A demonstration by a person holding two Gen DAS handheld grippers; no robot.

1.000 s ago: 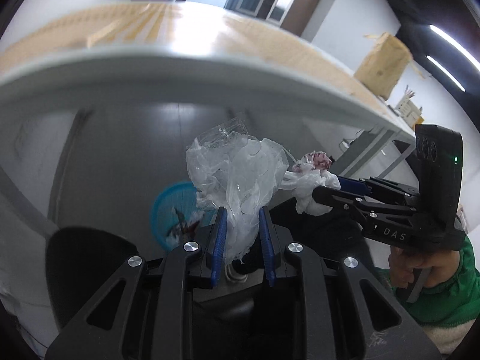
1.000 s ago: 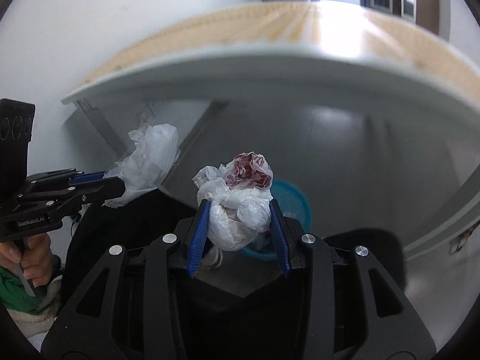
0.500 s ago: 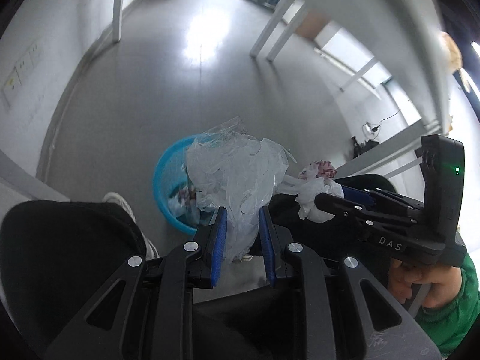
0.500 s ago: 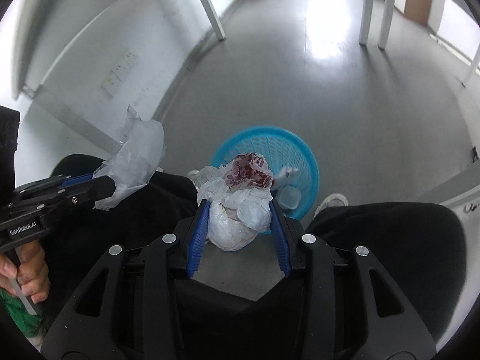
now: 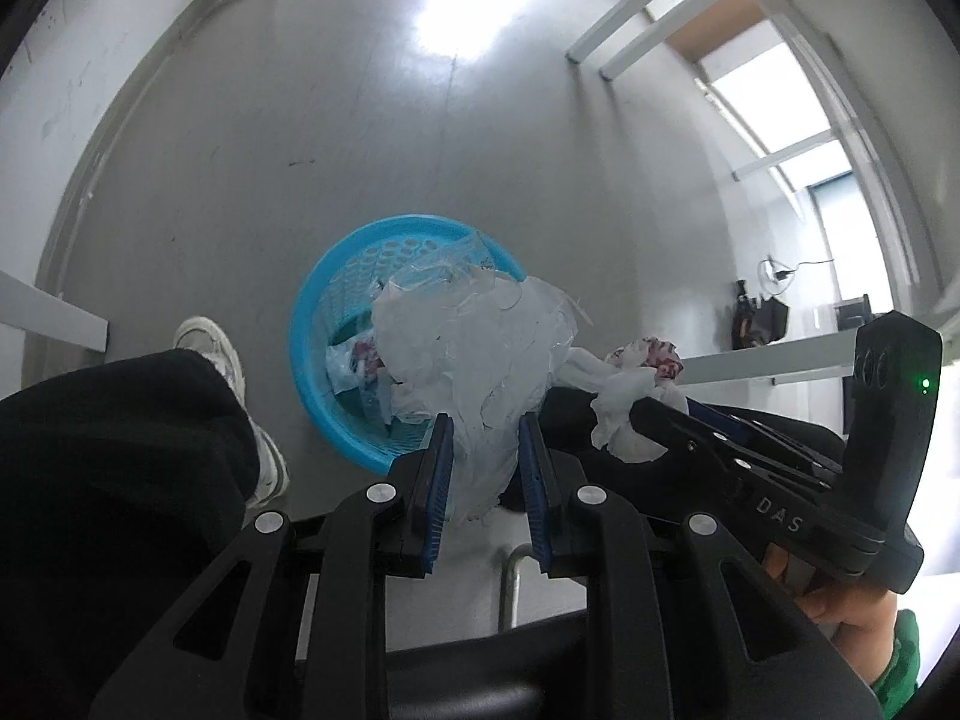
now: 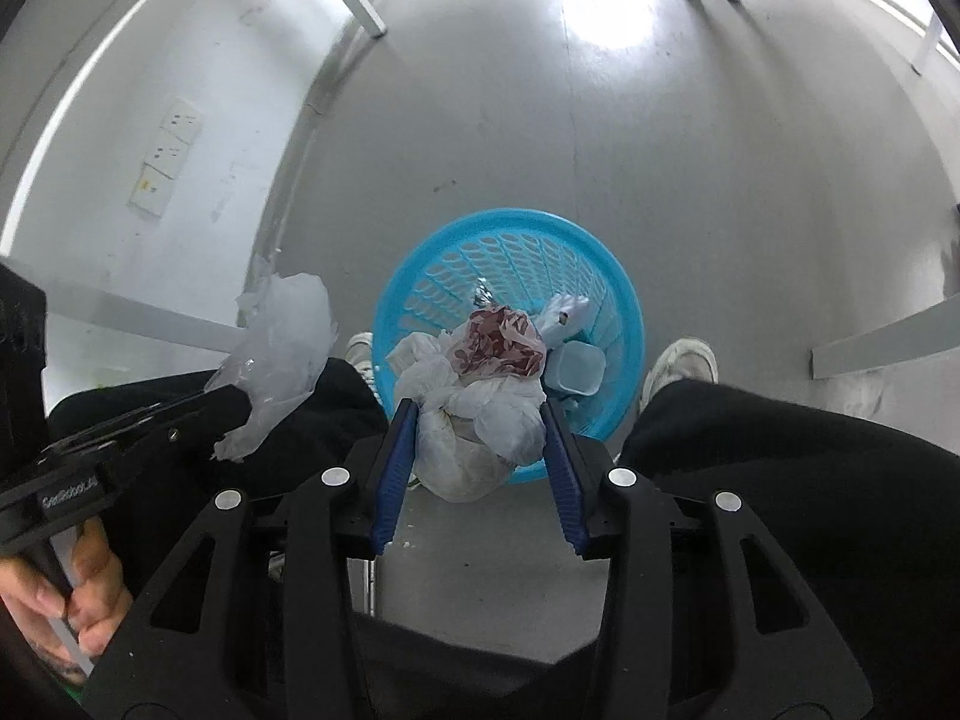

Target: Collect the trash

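My left claw is matt black plastic with ribbed blue pads, pinching thin, crinkled clear plastic film. My right claw grips a soft white plastic bag. The perforated blue plastic basket looks glossy on the smooth, shiny grey floor.

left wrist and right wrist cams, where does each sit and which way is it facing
Left wrist: on the left gripper, facing down at the round blue plastic basket; black-trousered legs, a white shoe and the right gripper show.
Right wrist: on the right gripper, facing down into the basket; legs, shoes and the left hand show.
Shared: basket, grey floor, crumpled clear plastic, tied white bag.
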